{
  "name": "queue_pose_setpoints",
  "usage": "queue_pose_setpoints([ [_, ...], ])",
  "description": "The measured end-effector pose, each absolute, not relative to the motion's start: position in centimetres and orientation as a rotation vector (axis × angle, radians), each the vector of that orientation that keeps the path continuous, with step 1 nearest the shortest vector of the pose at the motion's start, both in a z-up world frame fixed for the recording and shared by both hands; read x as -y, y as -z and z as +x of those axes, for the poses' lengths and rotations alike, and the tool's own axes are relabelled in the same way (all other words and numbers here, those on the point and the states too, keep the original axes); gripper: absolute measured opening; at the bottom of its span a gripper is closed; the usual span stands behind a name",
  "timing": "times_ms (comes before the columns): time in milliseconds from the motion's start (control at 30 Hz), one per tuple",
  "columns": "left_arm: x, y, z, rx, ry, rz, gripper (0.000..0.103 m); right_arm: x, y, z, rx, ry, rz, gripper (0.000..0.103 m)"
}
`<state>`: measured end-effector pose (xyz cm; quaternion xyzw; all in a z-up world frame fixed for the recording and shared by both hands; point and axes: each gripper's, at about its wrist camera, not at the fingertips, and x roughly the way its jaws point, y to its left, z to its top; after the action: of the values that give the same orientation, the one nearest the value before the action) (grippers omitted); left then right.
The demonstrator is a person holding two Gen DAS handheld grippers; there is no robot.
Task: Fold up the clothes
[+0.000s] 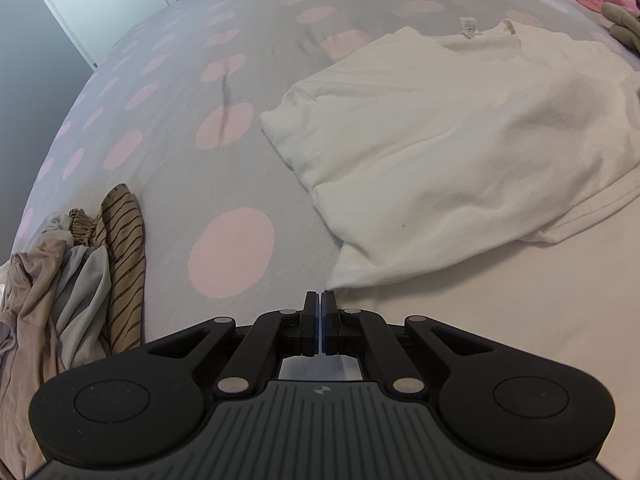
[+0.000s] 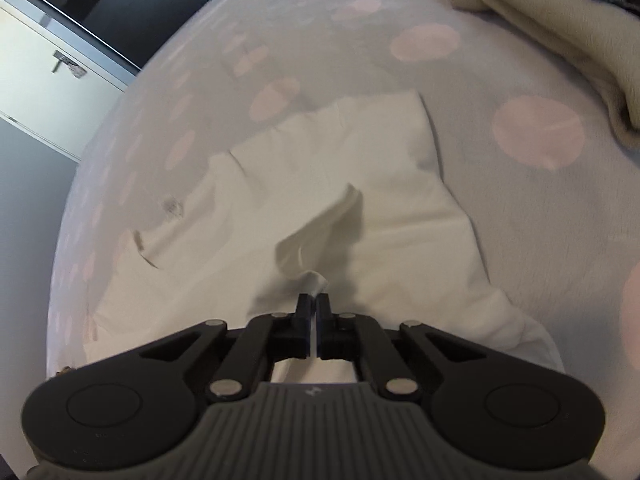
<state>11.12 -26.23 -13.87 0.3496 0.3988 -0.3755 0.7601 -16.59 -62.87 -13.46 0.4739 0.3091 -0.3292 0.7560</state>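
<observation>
Fabric sits pinched in the right hand-held gripper [image 2: 313, 298], its jaws clamped on a raised tuft of the white shirt [image 2: 360, 208]. The left hand-held gripper [image 1: 321, 298] has its jaws pressed together, nothing clearly between them, its tips just beside the shirt's near corner. Spread on the bed [image 1: 180, 128], the shirt looks partly folded: one side lies doubled over, but edges are uneven, so squaring up seems left. It is soft, limp, creased knit. The bedcover is smooth grey with pink dots. A crumpled clothes pile [image 1: 80, 264], one piece brown-striped, lies well apart.
</observation>
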Motion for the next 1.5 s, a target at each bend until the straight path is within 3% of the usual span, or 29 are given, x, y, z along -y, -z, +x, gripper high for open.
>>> queue_pose_setpoints([
  [300,26.2,13.2,10.3,-0.887,0.856,0.784,0.0,61.5,8.4,-18.8,-0.701,0.797,0.989,0.002],
  [567,24.9,13.3,11.2,-0.931,0.789,0.799,0.0,61.0,13.2,-19.9,-1.01,0.838,0.979,0.002],
  [633,24.6,13.0,11.4,-0.933,0.783,0.787,0.0,61.1,14.1,-20.4,-1.05,0.85,1.008,0.007],
  [933,23.9,11.7,12.4,-0.952,0.795,0.692,0.0,62.4,12.1,-21.8,-0.967,0.908,0.995,0.02],
  [1167,24.3,12.0,12.3,-0.938,0.83,0.642,0.0,63.3,11.6,-21.4,-0.928,0.917,1.013,0.021],
  [1300,25.9,13.1,11.4,-0.907,0.854,0.706,0.013,63.9,11.3,-21.2,-0.906,0.921,1.023,0.025],
  [1500,27.4,14.4,11.1,-0.916,0.839,0.761,0.013,65.2,11.0,-20.2,-0.84,0.885,0.97,0.028],
])
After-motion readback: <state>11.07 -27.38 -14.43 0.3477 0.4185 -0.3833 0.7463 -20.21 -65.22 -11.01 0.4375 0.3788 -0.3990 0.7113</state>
